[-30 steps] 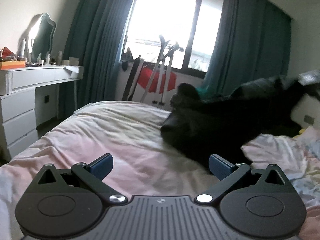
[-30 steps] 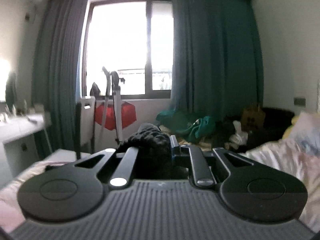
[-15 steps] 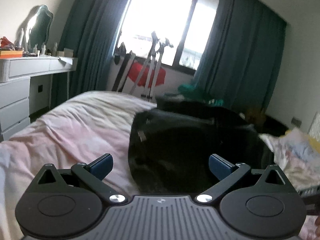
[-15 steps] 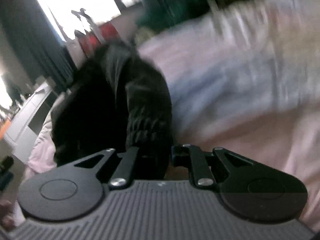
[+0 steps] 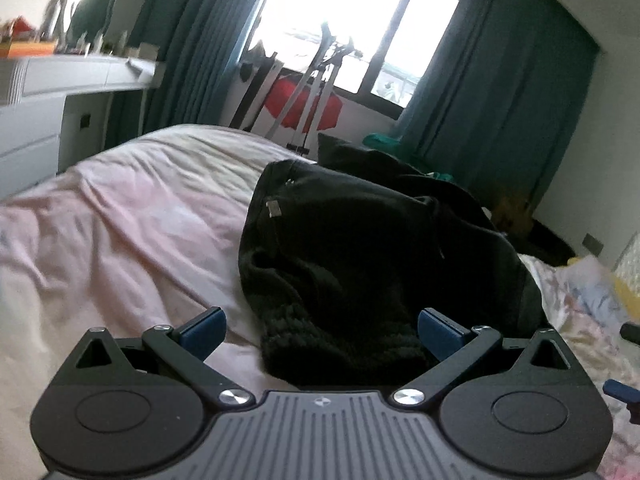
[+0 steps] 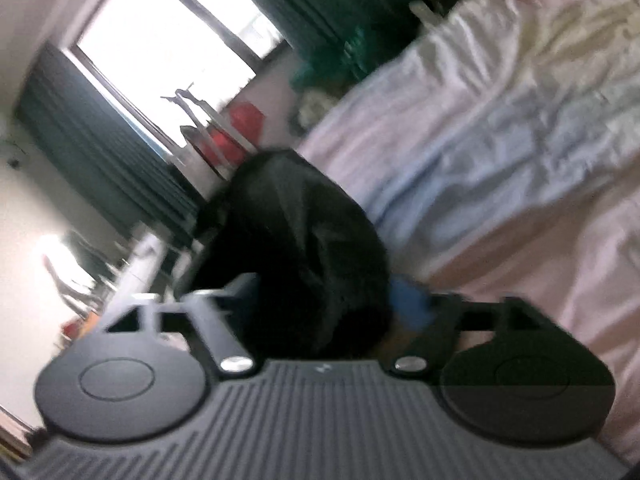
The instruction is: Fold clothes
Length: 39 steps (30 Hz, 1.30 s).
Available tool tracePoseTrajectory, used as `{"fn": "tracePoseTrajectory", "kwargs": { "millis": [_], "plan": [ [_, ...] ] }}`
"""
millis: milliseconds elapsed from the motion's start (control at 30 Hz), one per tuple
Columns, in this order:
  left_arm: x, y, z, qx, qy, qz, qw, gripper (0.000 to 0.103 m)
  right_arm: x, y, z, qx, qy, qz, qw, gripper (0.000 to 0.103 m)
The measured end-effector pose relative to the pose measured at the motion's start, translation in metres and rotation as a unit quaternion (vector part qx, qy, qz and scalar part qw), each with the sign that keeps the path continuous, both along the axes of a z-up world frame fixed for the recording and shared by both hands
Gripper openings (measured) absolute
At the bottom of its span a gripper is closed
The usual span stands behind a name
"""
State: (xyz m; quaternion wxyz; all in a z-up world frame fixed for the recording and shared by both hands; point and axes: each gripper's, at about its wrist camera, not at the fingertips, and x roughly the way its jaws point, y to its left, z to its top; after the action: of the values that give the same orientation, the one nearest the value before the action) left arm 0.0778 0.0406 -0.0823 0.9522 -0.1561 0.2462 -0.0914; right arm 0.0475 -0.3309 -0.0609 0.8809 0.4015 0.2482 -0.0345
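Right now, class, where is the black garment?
In the left wrist view the black garment lies heaped on the pink bed, right of centre, its near edge between the open left gripper fingers.

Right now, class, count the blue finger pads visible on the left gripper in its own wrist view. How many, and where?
2. One blue pad sits at lower left over the pink bedsheet; the other at lower right against the black garment. The left gripper stands open.

Daylight floods through the overexposed window (image 5: 352,28), leaving the black garment (image 5: 372,248) a detail-less silhouette. The right wrist view is motion-blurred; fisheye edges curve.
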Motion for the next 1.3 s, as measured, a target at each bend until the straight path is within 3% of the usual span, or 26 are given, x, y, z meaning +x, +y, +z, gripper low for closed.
{"fn": "tracePoseTrajectory", "kwargs": {
  "millis": [267,333,500,633,967,1033,1300],
  "plan": [
    [-0.003,-0.017,0.000,0.027,-0.017,-0.017,0.9993,0.103,0.048,-0.005,-0.039,0.073,0.039,-0.001,0.997,0.089],
    [-0.003,-0.021,-0.002,0.022,-0.012,-0.026,0.9993,0.103,0.061,-0.006,-0.049,0.091,0.048,-0.002,0.995,0.085],
    [-0.006,-0.025,-0.005,0.012,-0.008,-0.041,0.9990,0.103,0.067,0.011,-0.040,0.001,0.051,0.008,0.999,0.033],
    [-0.008,-0.025,-0.005,0.007,-0.008,-0.043,0.9990,0.103,0.061,0.004,-0.046,0.022,0.047,-0.011,0.999,0.021],
    [-0.004,-0.002,-0.002,-0.051,-0.003,-0.033,0.9981,0.103,0.057,-0.002,-0.047,0.013,0.052,-0.033,0.998,0.019],
    [0.001,0.002,-0.003,-0.061,0.007,-0.025,0.9978,0.099,0.056,-0.002,-0.048,0.009,0.056,-0.037,0.998,0.025],
    [0.028,0.026,-0.011,-0.117,0.038,0.017,0.9923,0.099,0.054,-0.002,-0.048,-0.005,0.070,-0.051,0.996,0.033]
  ]
}}
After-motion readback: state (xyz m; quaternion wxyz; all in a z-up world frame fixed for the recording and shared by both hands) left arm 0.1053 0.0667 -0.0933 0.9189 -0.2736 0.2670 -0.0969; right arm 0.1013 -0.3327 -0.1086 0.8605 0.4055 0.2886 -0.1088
